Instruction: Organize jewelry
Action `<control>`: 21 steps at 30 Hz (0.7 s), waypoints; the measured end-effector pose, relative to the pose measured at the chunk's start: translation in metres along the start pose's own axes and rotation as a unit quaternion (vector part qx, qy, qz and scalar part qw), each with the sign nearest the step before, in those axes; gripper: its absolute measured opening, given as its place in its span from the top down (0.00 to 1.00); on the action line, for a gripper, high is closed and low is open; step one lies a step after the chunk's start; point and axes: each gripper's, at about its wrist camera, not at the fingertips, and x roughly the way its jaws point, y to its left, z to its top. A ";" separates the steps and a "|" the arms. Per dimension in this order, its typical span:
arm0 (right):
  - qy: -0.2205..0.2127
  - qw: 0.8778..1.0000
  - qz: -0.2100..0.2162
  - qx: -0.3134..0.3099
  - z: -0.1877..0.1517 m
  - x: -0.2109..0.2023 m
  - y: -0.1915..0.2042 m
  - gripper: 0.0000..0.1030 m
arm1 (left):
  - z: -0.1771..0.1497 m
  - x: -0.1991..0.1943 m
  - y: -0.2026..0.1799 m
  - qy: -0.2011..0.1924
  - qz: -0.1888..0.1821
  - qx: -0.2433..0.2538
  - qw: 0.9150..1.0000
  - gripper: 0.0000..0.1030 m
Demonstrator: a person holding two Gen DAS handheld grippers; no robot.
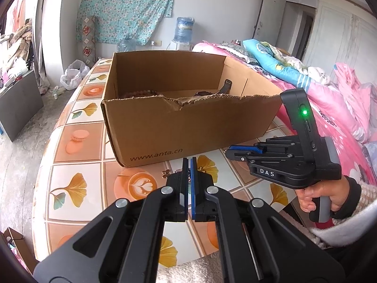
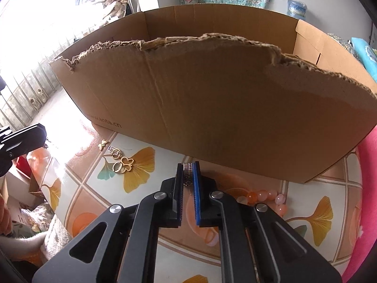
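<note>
My right gripper pinches a beaded bracelet low before the cardboard box; left gripper nearly closed, empty. Some pieces look boxed. Gold butterfly charms and pink bead bracelet remain on the table.

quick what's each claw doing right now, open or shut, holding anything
Left claw: shut, or nearly; whether it grips anything cannot be told.
Right claw: shut on a small silvery jewelry piece.
</note>
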 end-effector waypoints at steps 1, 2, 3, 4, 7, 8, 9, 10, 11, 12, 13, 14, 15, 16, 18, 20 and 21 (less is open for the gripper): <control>-0.001 1.000 0.007 0.006 -0.001 -0.002 -0.002 0.92 | 0.001 -0.001 0.000 -0.001 0.001 0.000 1.000 0.99; -0.002 1.000 0.012 0.011 -0.003 -0.005 -0.001 0.92 | 0.002 -0.001 0.001 -0.002 0.001 -0.001 1.000 0.99; -0.004 1.000 0.020 0.016 -0.004 -0.009 -0.002 0.92 | 0.003 -0.002 0.001 -0.003 0.003 -0.001 1.000 0.99; -0.007 0.999 0.028 0.019 -0.005 -0.013 -0.003 0.92 | 0.005 -0.003 0.003 -0.004 0.005 0.000 1.000 0.99; -0.026 0.997 0.068 0.026 -0.004 -0.033 -0.004 0.92 | 0.011 -0.012 0.004 -0.013 0.007 0.003 1.000 0.99; -0.036 0.996 0.082 0.025 -0.003 -0.042 -0.003 0.92 | 0.015 -0.015 0.004 -0.018 0.008 0.005 1.000 0.99; -0.050 0.994 0.094 0.021 -0.001 -0.052 -0.002 0.92 | 0.020 -0.020 0.004 -0.026 0.006 0.005 1.000 0.99; -0.062 0.993 0.102 0.018 0.001 -0.060 0.001 0.92 | 0.025 -0.024 0.004 -0.035 0.002 0.005 0.999 0.99; -0.075 0.991 0.110 0.015 0.005 -0.068 0.003 0.92 | 0.030 -0.028 0.005 -0.044 -0.003 0.004 0.999 0.99; -0.088 0.989 0.119 0.013 0.010 -0.076 0.005 0.92 | 0.036 -0.031 0.006 -0.053 -0.008 0.004 0.999 0.99; -0.100 0.987 0.128 0.011 0.016 -0.082 0.006 0.92 | 0.043 -0.034 0.006 -0.061 -0.013 0.005 0.998 0.99; -0.111 0.985 0.134 0.009 0.022 -0.088 0.008 0.92 | 0.051 -0.035 0.007 -0.070 -0.020 0.007 0.997 0.99; -0.124 0.982 0.141 0.007 0.029 -0.093 0.008 0.92 | 0.059 -0.036 0.008 -0.078 -0.026 0.007 0.997 0.99; -0.134 0.980 0.147 0.007 0.037 -0.096 0.008 0.92 | 0.066 -0.035 0.009 -0.083 -0.033 0.007 0.996 0.99; -0.142 0.977 0.158 0.015 0.054 -0.097 0.004 0.92 | 0.083 -0.030 0.013 -0.089 -0.049 0.004 0.995 0.99; -0.135 0.976 0.166 0.031 0.073 -0.090 -0.004 0.92 | 0.099 -0.022 0.016 -0.090 -0.062 0.002 0.994 0.99; -0.127 0.977 0.167 0.038 0.082 -0.083 -0.008 0.92 | 0.107 -0.016 0.018 -0.087 -0.065 0.002 0.994 0.99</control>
